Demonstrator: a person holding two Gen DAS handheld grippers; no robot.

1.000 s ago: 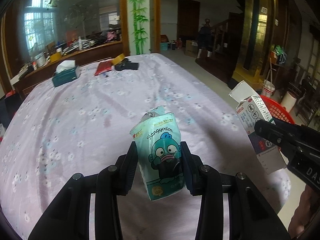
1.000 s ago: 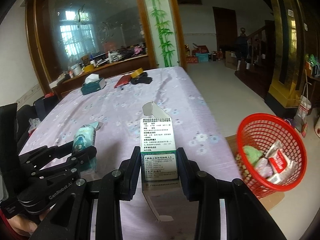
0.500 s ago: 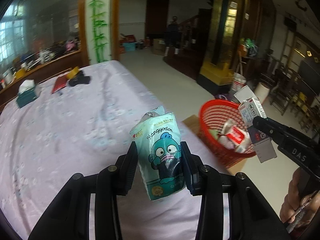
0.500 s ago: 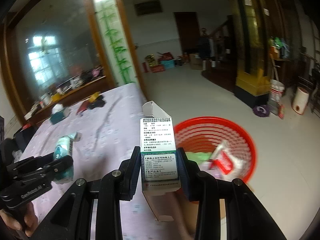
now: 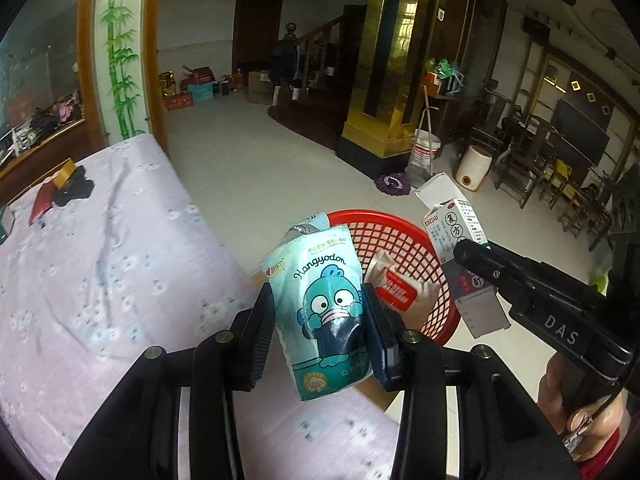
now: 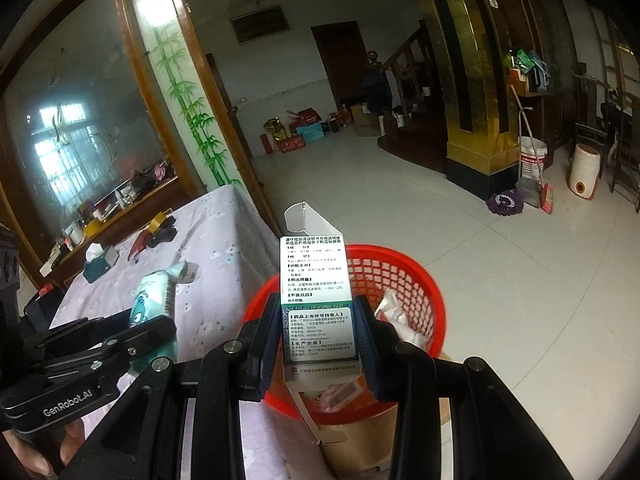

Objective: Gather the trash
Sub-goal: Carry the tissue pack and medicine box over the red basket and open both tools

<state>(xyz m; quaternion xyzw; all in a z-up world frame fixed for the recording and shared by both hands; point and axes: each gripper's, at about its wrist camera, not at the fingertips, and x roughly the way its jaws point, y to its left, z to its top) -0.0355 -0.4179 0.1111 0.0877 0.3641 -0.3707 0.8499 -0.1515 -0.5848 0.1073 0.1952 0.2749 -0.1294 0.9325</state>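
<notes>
My left gripper (image 5: 320, 332) is shut on a teal tissue pack (image 5: 320, 300) with a cartoon face, held upright over the table's right edge. Behind it stands the red mesh basket (image 5: 400, 236) with wrappers inside. My right gripper (image 6: 318, 344) is shut on an open white medicine carton (image 6: 316, 280), held upright over the red basket (image 6: 404, 276). In the left wrist view the carton (image 5: 456, 232) and the right gripper (image 5: 476, 256) hang above the basket's right rim. The right wrist view shows the tissue pack (image 6: 154, 300) and the left gripper (image 6: 160, 328) at the left, over the table.
The table (image 5: 100, 264) has a lilac flowered cloth, with a tissue box (image 6: 100, 260), a red booklet and dark items at its far end. The basket sits on a cardboard box (image 6: 360, 440) on the tiled floor. A bucket (image 6: 532, 160), broom and mop stand by the gold pillar.
Both grippers have swung right from over the table toward the red basket, each keeping its hold. The carton now hangs over the basket; the tissue pack has reached the table's edge.
</notes>
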